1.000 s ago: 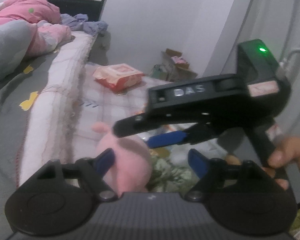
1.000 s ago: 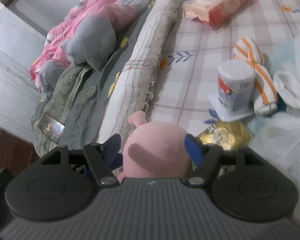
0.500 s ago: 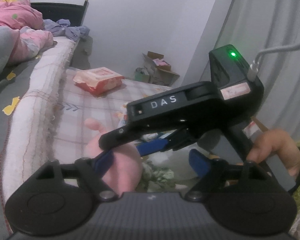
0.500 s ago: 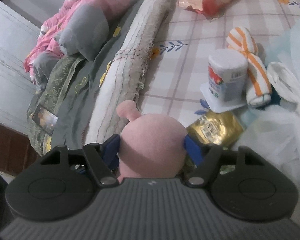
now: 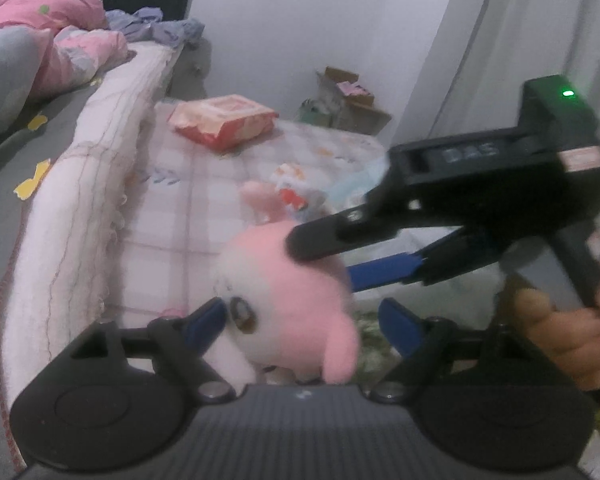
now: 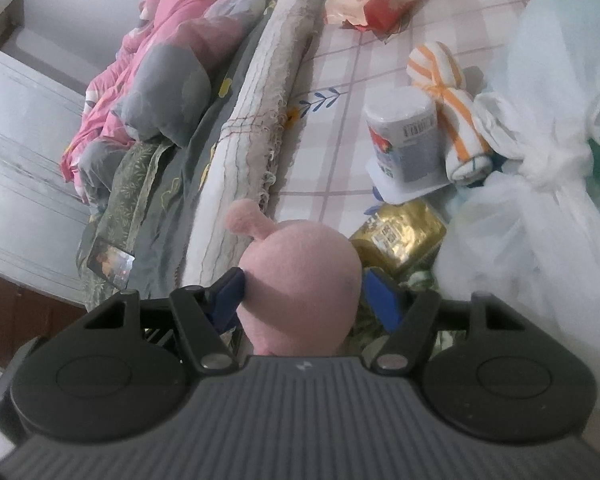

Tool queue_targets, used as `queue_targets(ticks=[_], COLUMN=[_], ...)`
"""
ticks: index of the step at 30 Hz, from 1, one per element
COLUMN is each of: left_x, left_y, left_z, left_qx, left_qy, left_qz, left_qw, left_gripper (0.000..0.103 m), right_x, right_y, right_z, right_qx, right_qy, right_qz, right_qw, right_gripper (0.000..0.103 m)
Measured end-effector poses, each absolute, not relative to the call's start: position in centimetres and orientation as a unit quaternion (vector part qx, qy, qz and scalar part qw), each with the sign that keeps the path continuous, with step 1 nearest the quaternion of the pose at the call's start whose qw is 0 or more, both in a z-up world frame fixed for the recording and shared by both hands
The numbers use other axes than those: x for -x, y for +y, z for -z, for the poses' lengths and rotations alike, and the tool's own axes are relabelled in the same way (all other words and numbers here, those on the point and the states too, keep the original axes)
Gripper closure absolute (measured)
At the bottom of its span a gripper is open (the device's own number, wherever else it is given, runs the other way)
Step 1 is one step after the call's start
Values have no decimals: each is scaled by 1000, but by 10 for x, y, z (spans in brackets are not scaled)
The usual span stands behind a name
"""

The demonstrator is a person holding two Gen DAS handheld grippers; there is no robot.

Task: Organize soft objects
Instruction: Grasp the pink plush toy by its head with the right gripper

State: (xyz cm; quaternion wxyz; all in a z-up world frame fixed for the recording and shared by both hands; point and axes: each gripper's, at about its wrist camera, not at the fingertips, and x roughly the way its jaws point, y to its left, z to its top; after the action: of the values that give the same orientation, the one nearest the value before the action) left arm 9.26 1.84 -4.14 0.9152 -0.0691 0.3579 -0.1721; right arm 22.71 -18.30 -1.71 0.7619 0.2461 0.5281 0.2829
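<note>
A pink plush toy [image 6: 300, 272] with a small ear sits between the blue pads of my right gripper [image 6: 304, 284], which press on both its sides, so the gripper is shut on it. In the left wrist view the same plush toy [image 5: 284, 304] shows a white face and a dark eye. There the right gripper [image 5: 324, 260] comes in from the right with one black finger over the toy's head. My left gripper [image 5: 300, 312] stands open just in front of the toy, its pads apart from it. A hand [image 5: 560, 328] holds the right gripper's handle.
On the checked sheet [image 6: 340, 120] lie a red wipes pack [image 6: 384, 4], an orange-striped rolled cloth [image 6: 444, 92], a white wrapped roll [image 6: 404, 140], a gold packet [image 6: 400, 236] and white plastic bags [image 6: 540, 160]. A rolled white blanket [image 6: 260, 120] and a pink quilt [image 6: 172, 40] bound the left.
The right gripper's pads have drawn in onto the plush toy. In the left wrist view the toy has come up and turned, so its face now shows between the left fingers.
</note>
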Motion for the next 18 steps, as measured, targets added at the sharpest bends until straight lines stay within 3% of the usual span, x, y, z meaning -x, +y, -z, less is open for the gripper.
queue_targets(ticks=[7,18], left_x=[-97,-95], left_y=[22,26], left_z=[47,44], left_qx=[72,88], left_qy=[355,360], left_qz=[156,149], left_qw=[919,917], left_gripper=[28,29], right_x=[-228,-234], right_y=[-178,-155], right_z=[14,18], right_qx=[-229,-205], right_qy=[530,543], right_qz=[-287,-296], right_qw=[765,759], right_gripper=[34,33])
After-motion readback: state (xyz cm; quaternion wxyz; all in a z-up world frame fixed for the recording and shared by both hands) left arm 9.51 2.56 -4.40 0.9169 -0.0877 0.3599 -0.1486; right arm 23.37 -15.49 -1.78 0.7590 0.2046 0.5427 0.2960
